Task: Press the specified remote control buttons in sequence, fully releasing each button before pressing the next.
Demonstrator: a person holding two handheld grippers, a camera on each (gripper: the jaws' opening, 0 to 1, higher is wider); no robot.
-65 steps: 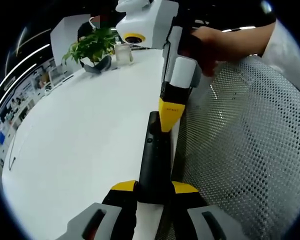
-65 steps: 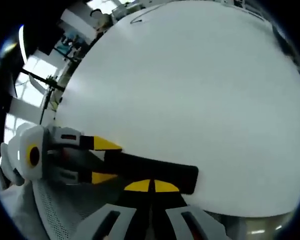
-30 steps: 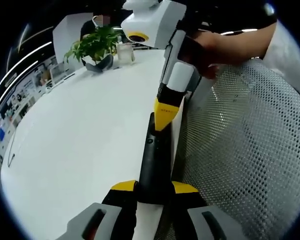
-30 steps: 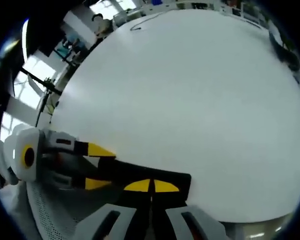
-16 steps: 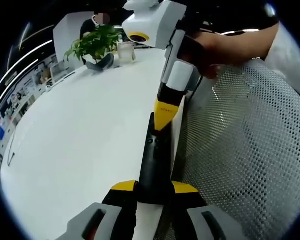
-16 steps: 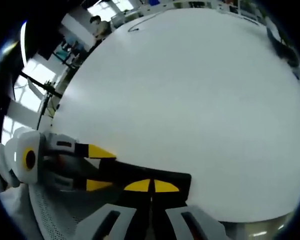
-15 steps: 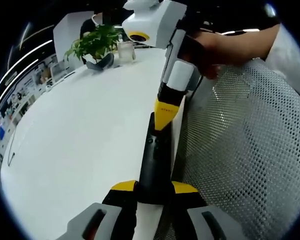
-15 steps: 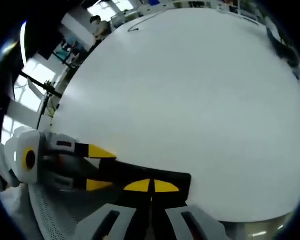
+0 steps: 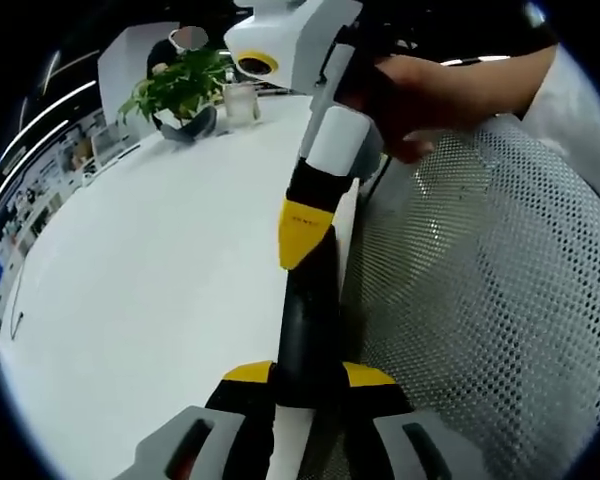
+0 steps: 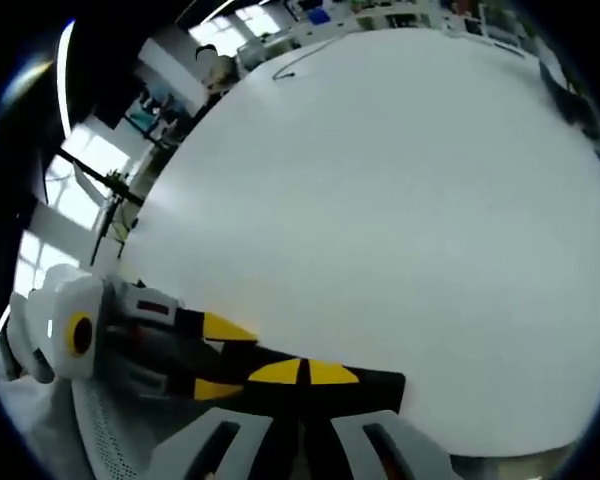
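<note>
The black remote control (image 9: 310,310) lies lengthwise along the white table's (image 9: 160,260) edge. My left gripper (image 9: 308,373) is shut on its near end, one yellow tip on each side. My right gripper (image 9: 300,228) comes down from above, held by a hand (image 9: 430,90); its yellow tips are shut together, with their point on the remote's top face. In the right gripper view, my right gripper (image 10: 302,372) is shut, tips on the remote (image 10: 378,385), and the left gripper (image 10: 225,358) clamps the remote from the left.
A potted plant (image 9: 180,95) and a glass (image 9: 240,102) stand at the table's far end. A white mesh chair (image 9: 480,300) presses against the table edge right of the remote. A thin cable (image 10: 300,65) lies on the far side of the table.
The right gripper's tip has slid along the remote towards the left gripper and now covers more of its far half. The left gripper still holds the remote.
</note>
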